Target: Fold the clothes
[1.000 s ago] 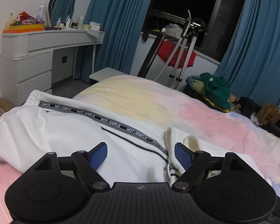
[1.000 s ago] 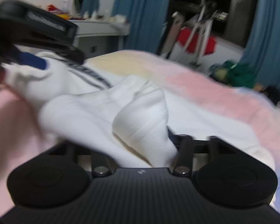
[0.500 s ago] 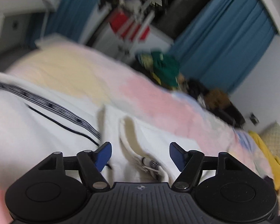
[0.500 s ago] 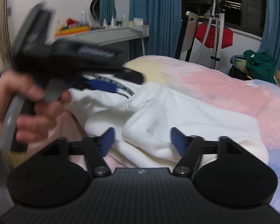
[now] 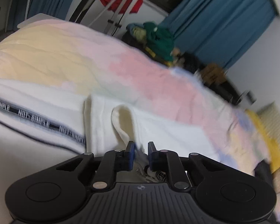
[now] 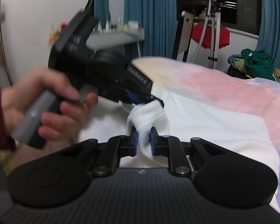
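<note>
A white garment (image 5: 46, 100) with a black "NOT-SIMPLE" stripe (image 5: 37, 119) lies on a pastel bedspread (image 5: 132, 63). In the left wrist view my left gripper (image 5: 141, 150) is nearly closed on a fold of the white fabric. In the right wrist view my right gripper (image 6: 143, 140) is shut on a bunched white hem (image 6: 147, 119). The left gripper (image 6: 140, 99) shows there too, held by a hand (image 6: 46, 100), its tips pinching the same bunch of fabric just above my right gripper.
Blue curtains (image 6: 151, 15), a metal drying rack with a red cloth (image 6: 211, 33), a green clothes pile (image 6: 257, 63) beside the bed, a white dresser (image 6: 117, 37) at the back left, and a yellow item (image 5: 267, 134) at the bed's right edge.
Both grippers were open half a second ago and have closed on the white fabric. The left gripper has swung right and come close to the right one.
</note>
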A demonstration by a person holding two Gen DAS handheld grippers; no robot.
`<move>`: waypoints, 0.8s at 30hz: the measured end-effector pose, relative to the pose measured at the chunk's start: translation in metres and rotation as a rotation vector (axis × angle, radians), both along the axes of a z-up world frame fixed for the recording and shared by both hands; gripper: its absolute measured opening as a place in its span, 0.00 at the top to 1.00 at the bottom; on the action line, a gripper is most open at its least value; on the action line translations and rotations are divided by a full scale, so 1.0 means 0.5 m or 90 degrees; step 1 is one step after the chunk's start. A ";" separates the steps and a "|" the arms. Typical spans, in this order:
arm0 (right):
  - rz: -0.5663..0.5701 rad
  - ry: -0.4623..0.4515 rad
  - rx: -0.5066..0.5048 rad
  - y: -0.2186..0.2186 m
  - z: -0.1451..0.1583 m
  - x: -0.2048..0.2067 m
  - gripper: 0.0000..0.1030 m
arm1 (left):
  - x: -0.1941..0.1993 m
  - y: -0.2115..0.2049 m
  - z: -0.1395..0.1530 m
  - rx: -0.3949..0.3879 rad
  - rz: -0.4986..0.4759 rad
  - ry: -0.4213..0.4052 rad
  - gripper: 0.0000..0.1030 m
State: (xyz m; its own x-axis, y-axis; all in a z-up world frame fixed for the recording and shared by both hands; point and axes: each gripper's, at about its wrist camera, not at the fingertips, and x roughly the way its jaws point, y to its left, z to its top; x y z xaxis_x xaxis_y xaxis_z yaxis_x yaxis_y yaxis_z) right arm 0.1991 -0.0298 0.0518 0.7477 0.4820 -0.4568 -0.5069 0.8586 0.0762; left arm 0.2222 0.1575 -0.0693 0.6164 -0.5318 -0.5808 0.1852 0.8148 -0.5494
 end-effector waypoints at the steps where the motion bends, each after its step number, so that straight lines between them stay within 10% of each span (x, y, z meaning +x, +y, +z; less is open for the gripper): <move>1: 0.009 0.001 0.006 0.004 0.005 -0.004 0.84 | 0.007 0.006 0.008 -0.009 0.005 -0.007 0.87; 17: -0.002 0.073 0.011 0.020 -0.035 0.006 0.82 | 0.000 -0.012 -0.027 0.111 0.049 -0.011 0.91; 21: -0.015 0.072 0.027 -0.003 -0.015 -0.003 0.81 | -0.068 0.022 -0.003 0.094 0.086 -0.015 0.75; 24: -0.028 0.075 0.063 -0.027 -0.001 -0.006 0.81 | -0.153 0.081 0.024 0.068 0.140 -0.003 0.39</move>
State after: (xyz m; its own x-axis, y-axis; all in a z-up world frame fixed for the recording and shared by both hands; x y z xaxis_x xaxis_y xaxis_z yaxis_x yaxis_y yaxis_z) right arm 0.1959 -0.0432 0.0512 0.7134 0.4971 -0.4939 -0.4515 0.8651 0.2185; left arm 0.1459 0.1982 -0.0573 0.7135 -0.3202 -0.6232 -0.0011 0.8890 -0.4579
